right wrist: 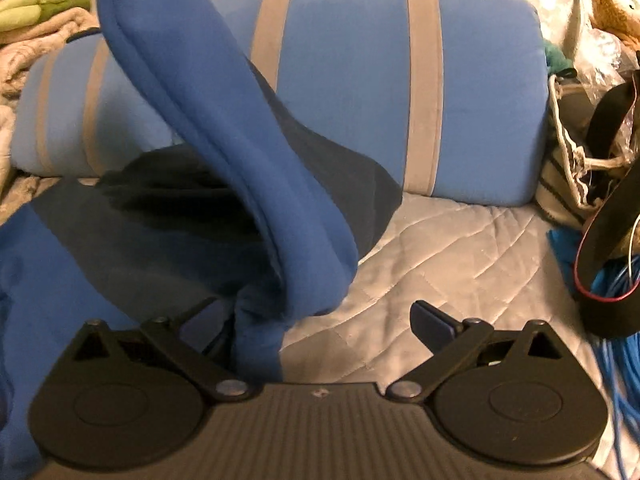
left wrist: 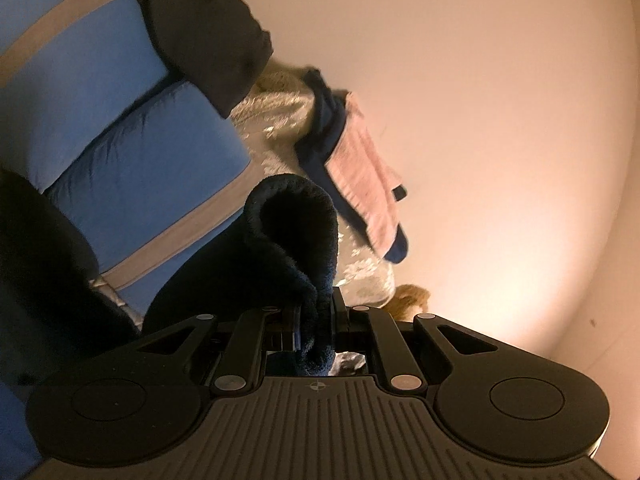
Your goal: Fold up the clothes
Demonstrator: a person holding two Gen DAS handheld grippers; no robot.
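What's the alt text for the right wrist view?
The right gripper is open, a fold of blue garment draped against its left finger and rising out of frame. Behind lies a blue pillow with grey stripes on a quilted silver bedspread; blue cables at right.

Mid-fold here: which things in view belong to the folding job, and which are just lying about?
Job:
- blue garment, hanging beside the open right gripper
- dark fleece fabric, pinched in the shut left gripper

Lying about:
- striped blue pillow
- pink and navy socks
- stuffed toy
- blue cable
- green cloth
- quilted bedspread
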